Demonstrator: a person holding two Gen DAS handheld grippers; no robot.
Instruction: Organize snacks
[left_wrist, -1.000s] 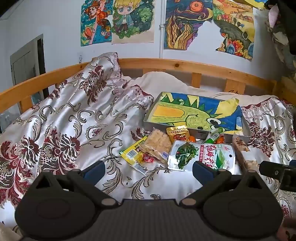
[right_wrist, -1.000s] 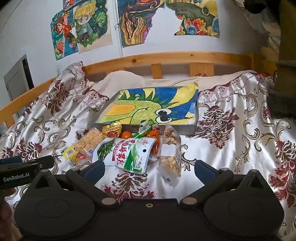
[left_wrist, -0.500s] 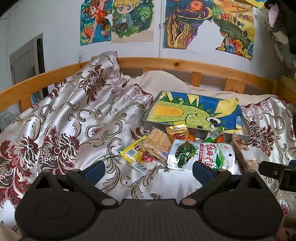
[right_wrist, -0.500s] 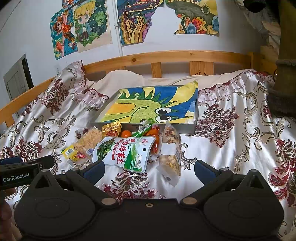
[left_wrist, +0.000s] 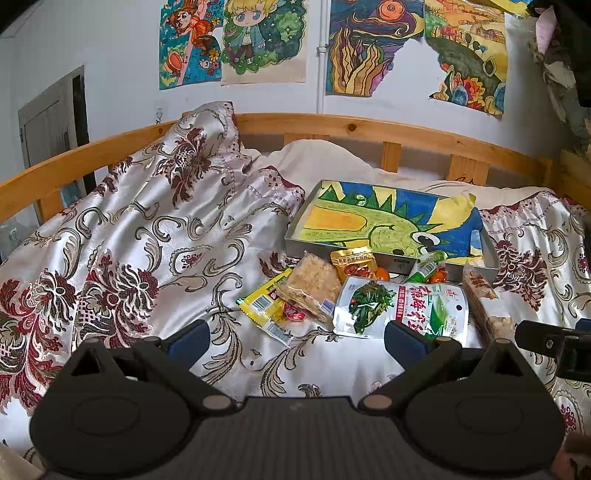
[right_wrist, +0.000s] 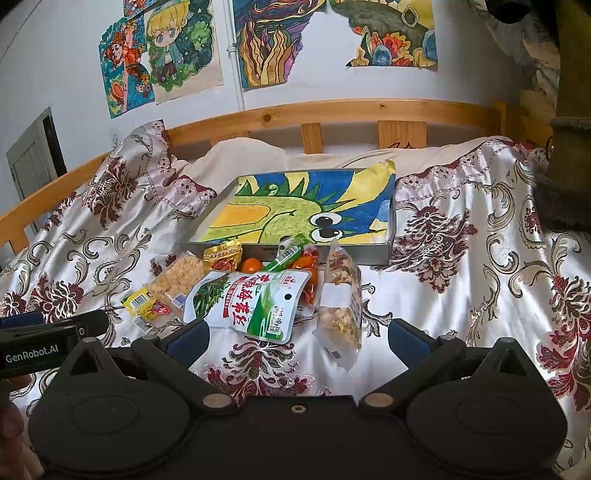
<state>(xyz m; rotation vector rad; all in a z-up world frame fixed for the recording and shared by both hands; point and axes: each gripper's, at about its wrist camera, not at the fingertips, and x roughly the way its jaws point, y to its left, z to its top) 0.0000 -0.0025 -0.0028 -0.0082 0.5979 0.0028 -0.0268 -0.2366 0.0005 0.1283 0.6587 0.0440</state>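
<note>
Several snack packs lie on the bedspread in front of a grey tray (left_wrist: 491, 258) (right_wrist: 390, 236) lined with a dinosaur drawing. A large white-green pouch (left_wrist: 402, 308) (right_wrist: 251, 302) lies in the middle. Left of it lie a clear cracker pack (left_wrist: 310, 286) (right_wrist: 177, 275) and a yellow packet (left_wrist: 264, 304) (right_wrist: 142, 301). A long clear nut pack (left_wrist: 487, 306) (right_wrist: 340, 310) lies on the right. A gold sachet (left_wrist: 352, 260) (right_wrist: 221, 256), a green tube (right_wrist: 290, 251) and small oranges (right_wrist: 249, 265) sit by the tray. My left gripper (left_wrist: 295, 338) and right gripper (right_wrist: 297, 338) are open and empty, just short of the snacks.
A wooden bed rail (left_wrist: 369, 127) (right_wrist: 332, 109) runs behind the tray, with posters on the wall above. The floral satin bedspread (left_wrist: 147, 240) (right_wrist: 480, 258) is bunched high at the left. Dark hanging clothes (right_wrist: 569, 147) stand at the right edge.
Both views shifted only slightly; the right gripper edged a little closer to the snacks. Nothing was taken hold of or moved.
</note>
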